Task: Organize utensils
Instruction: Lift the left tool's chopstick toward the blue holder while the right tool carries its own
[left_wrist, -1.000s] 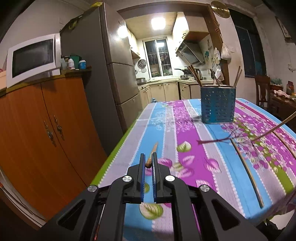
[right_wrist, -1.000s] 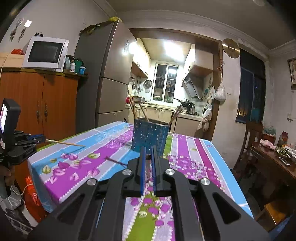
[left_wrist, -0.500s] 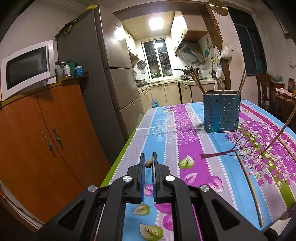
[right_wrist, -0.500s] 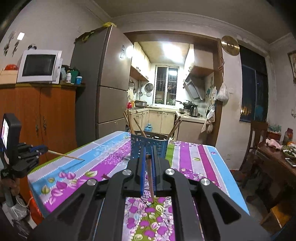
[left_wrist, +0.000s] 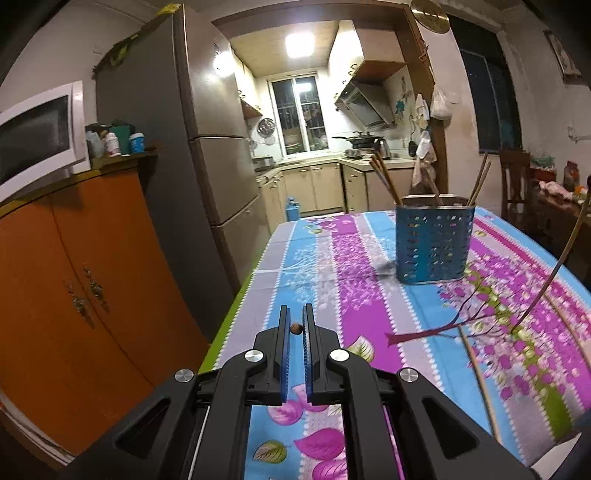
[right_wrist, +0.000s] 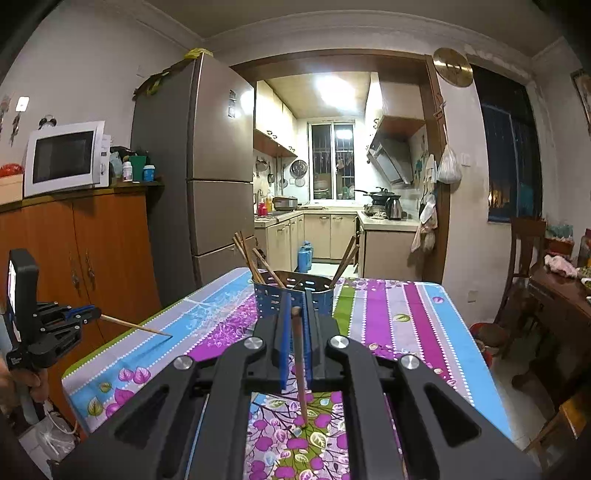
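Both tongs clamp a wooden chopstick: right tongs (right_wrist: 295, 314), stick (right_wrist: 300, 365) near-vertical, nearer blue perforated holder (right_wrist: 295, 295) dead ahead; left tongs (left_wrist: 295, 321) farther.

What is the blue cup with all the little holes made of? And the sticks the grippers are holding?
The blue holder looks like thin metal: its rim shines silvery and the holes look punched, though plastic is possible. The chopstick in the right gripper looks like brown wood or bamboo, dull and not shiny. The left gripper pinches a similar one end-on.

Wooden chopsticks (right_wrist: 248, 255) lean in the upright perforated blue holder (left_wrist: 433, 243).
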